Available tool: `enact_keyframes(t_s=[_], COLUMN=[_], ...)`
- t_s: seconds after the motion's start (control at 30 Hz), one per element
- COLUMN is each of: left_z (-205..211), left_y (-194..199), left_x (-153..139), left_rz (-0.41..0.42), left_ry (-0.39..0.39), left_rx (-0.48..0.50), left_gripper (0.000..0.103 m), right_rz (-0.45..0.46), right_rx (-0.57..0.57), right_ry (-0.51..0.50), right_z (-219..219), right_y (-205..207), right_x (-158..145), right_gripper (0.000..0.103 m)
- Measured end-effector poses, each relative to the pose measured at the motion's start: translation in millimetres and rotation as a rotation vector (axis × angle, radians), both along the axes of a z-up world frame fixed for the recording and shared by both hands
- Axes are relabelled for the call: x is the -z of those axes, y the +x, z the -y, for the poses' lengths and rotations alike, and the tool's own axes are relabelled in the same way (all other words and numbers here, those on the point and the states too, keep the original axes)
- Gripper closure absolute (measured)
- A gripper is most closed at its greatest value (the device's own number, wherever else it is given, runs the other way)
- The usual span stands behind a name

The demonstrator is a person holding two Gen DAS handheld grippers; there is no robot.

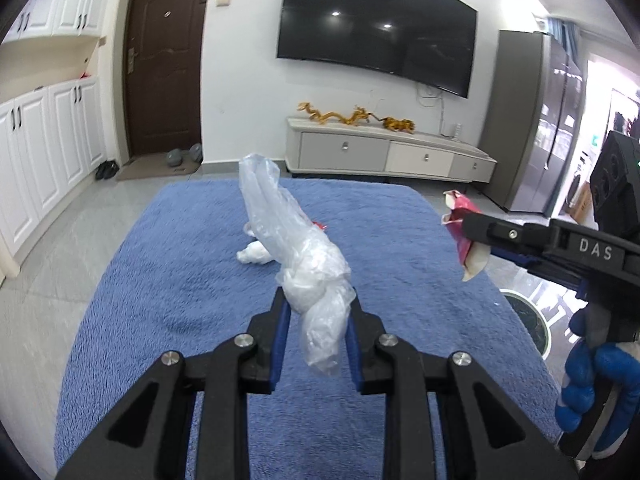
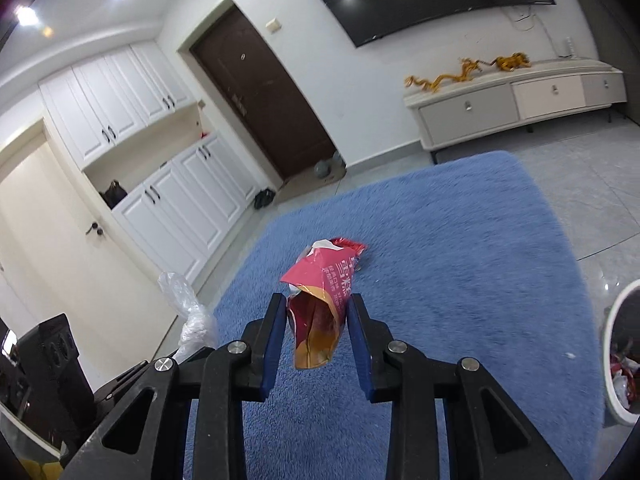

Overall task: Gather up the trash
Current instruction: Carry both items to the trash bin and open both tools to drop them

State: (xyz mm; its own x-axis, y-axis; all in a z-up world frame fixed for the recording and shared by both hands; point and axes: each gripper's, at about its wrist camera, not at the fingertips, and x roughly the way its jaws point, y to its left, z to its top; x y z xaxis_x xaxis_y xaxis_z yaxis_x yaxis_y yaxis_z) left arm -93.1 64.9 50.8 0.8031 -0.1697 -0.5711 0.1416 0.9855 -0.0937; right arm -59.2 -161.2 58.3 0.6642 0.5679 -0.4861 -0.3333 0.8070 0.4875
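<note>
My left gripper [image 1: 316, 298] is shut on a knotted clear plastic bag [image 1: 280, 224], which sticks up above the blue rug [image 1: 160, 280]. A crumpled white scrap [image 1: 254, 254] lies on the rug behind it, with a small red bit [image 1: 320, 225] peeking out beside the bag. In the right wrist view, my right gripper [image 2: 316, 300] is shut on a red and orange snack wrapper [image 2: 324, 280], held clear of the rug. The same wrapper [image 1: 460, 242] shows at the right of the left wrist view, in the right gripper [image 1: 468, 232], which a blue-gloved hand [image 1: 592, 384] holds.
A white trash bin [image 2: 610, 320] with wrappers inside stands on the tiled floor just off the rug's right edge. A low TV cabinet [image 1: 360, 152] runs along the far wall. White cupboards [image 1: 48, 152] and a brown door [image 1: 164, 72] are to the left.
</note>
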Motion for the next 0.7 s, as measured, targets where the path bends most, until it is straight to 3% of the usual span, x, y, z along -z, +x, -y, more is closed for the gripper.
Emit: enact_keyframes(t_s=[0.43, 0.7], left_z=[64.3, 117.8], left_y=[-4.6, 13.2], left_x=[-15.8, -12.3], left_rz=[0.058, 0.035], left_ry=[0.073, 0.090], left_rx=[0.144, 0.252], left_gripper=[0.079, 0.079], right_rz=[0.066, 0.050], right_rx=[0.159, 0.266], right_ry=[0.070, 0.124], right_z=[75.1, 129.3], right_y=[-41.6, -47.6], right_x=[-17.7, -4.6], right_gripper=[0.074, 0.075])
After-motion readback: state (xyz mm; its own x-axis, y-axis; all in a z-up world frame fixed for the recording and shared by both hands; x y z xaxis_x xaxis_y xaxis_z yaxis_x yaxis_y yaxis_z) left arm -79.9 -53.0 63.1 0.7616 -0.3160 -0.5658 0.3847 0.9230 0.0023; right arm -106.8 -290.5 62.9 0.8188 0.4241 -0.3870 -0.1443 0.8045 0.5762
